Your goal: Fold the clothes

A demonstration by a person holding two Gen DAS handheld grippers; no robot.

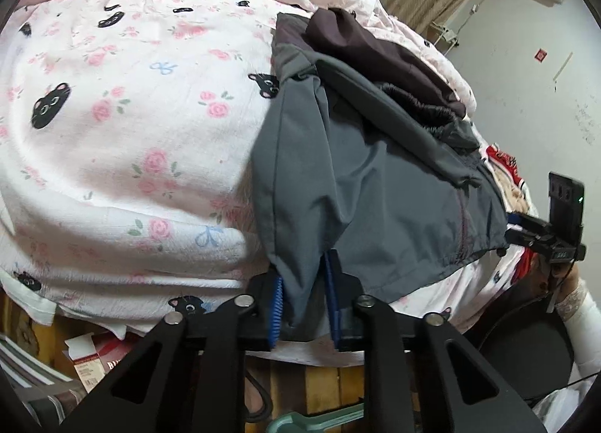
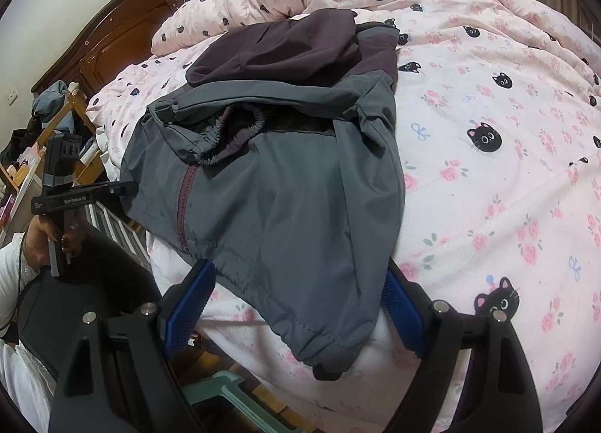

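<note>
**Q:** Pink cotton bedding (image 2: pixel 488 177), printed with roses and black cat faces, carries the work; which step is in hand?

**A:** The first grasp. Your left claw (image 1: pixel 304 297) is pinched shut on the near hem of the grey jacket (image 2: pixel 270 207), a fold of cloth caught between its blue ribbed pads. Your right claw (image 2: pixel 296 305) stands wide, its fingers straddling the hem's other corner without pressing.

**Q:** What does the next move call for?

**A:** Probably closing the right claw on that corner, then lifting both evenly away from you. Thin, smooth woven shell cloth will likely slip and sag; the elastic cuff (image 2: pixel 233 136) and maroon zipper (image 2: pixel 186 203) beyond the claws add bulk.
</note>
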